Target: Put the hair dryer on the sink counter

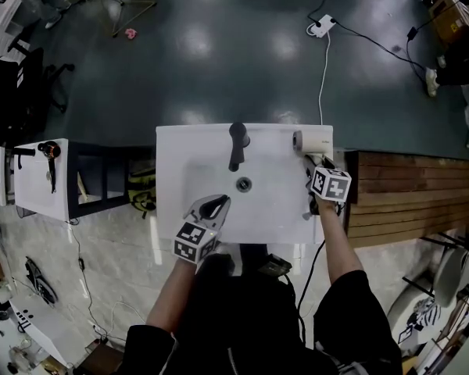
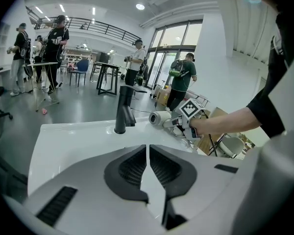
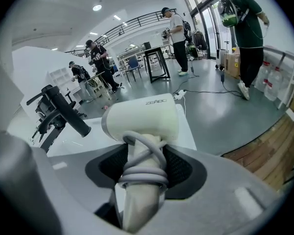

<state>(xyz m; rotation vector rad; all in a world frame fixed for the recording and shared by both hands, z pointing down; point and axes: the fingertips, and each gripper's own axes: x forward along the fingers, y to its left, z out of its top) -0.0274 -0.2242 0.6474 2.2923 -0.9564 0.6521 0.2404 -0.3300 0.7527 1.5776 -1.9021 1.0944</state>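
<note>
A cream hair dryer [image 3: 142,119] with its grey cord wound round the handle sits between the jaws of my right gripper [image 3: 143,168], which is shut on the handle. In the head view the hair dryer [image 1: 311,141] hangs over the back right corner of the white sink counter [image 1: 180,143], with the right gripper [image 1: 316,176] just behind it. My left gripper [image 2: 148,168] is shut and holds nothing; it hovers over the front of the counter [image 2: 78,131], and the head view shows the left gripper [image 1: 211,208] near the basin's front left.
A black faucet [image 1: 237,143] stands at the back of the basin, with the drain [image 1: 244,183] in front of it. A wooden slatted bench [image 1: 406,198] lies right of the counter. Left of it stands a white cabinet with another hair dryer [image 1: 50,153]. People stand beyond.
</note>
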